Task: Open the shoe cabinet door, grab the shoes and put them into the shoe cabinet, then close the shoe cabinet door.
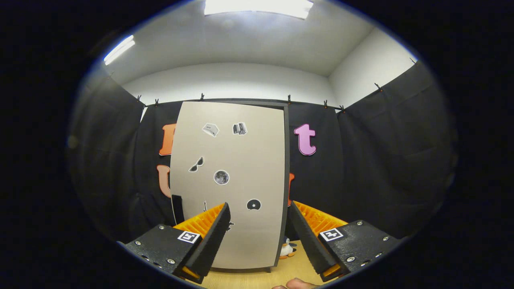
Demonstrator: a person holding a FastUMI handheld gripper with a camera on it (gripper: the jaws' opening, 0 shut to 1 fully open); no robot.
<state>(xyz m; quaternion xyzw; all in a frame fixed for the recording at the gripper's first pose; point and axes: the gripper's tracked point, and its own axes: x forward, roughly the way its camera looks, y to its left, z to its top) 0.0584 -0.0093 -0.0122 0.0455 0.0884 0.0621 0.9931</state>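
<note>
Beige shoe cabinet door (233,180) w/ stickers, on wood floor (261,279); penguin toy (287,248) beside it; gripper (260,235) spread, empty.

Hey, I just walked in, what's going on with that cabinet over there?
A person is holding the tongs up toward a tall shoe cabinet, whose sticker-covered door looks shut or nearly so. The tongs are open with nothing between their fingers, and the cabinet stands beyond them, untouched. A small penguin toy sits on the wooden floor by the cabinet's lower corner.
</note>
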